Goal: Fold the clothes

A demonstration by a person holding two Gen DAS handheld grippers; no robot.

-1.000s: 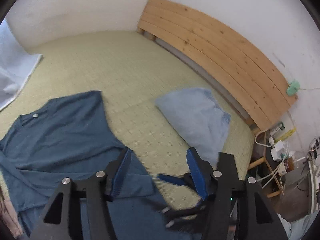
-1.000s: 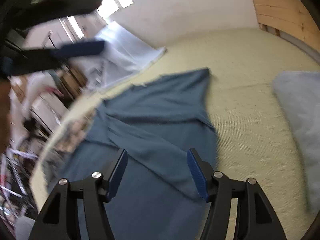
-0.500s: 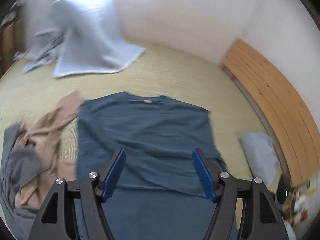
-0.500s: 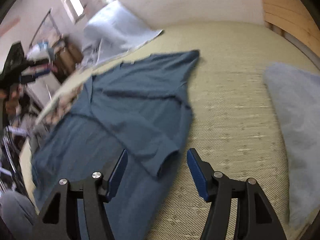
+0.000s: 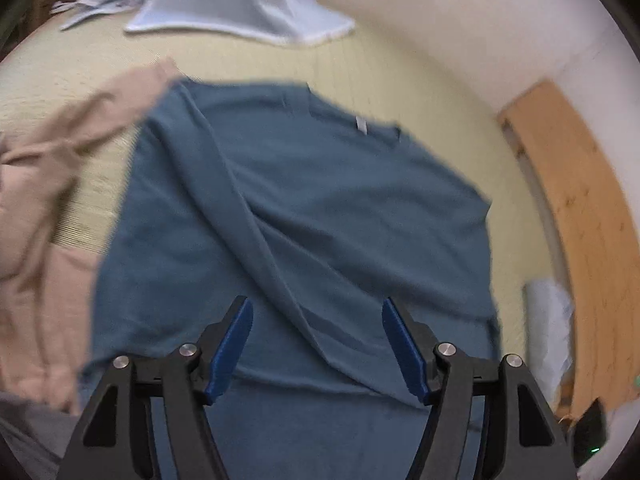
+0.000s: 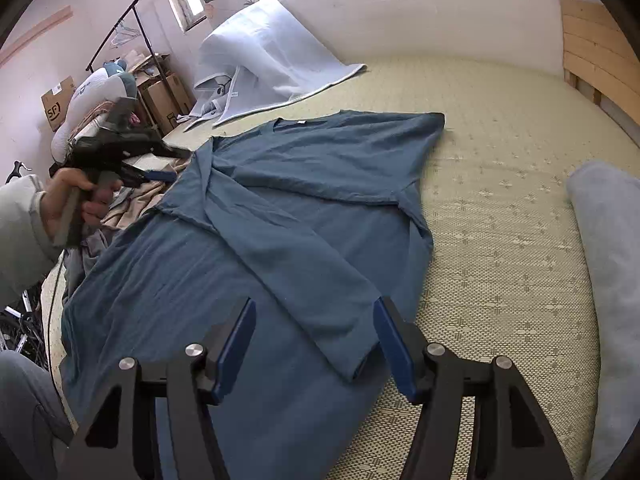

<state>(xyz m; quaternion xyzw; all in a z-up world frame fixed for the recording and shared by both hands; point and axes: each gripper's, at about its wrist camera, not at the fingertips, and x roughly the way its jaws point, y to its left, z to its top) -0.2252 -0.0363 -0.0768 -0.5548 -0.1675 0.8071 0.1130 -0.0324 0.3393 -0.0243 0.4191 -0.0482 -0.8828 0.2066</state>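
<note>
Shirt: blue shirt point(image 6: 280, 216) flat mid-bed, both sleeves crossed over its chest.
Left hand-held gripper point(image 5: 316, 344): spread, empty; swung from the pillow point(image 6: 608, 240) side to above the hem.
Right hand-held gripper point(image 6: 314, 340): spread, empty, nearer the sleeve cuff.
Meaning: sleeves in; body fold seemingly remains.

Both wrist views look down close over the blue shirt point(image 5: 320, 208) — left from its hem, right from its side.

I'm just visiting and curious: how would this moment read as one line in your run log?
task: fold clothes | dark blue long-sleeved shirt: flat on woven mat, both sleeves folded across | left gripper: open, empty | right gripper: open, above sleeve cuff
</note>
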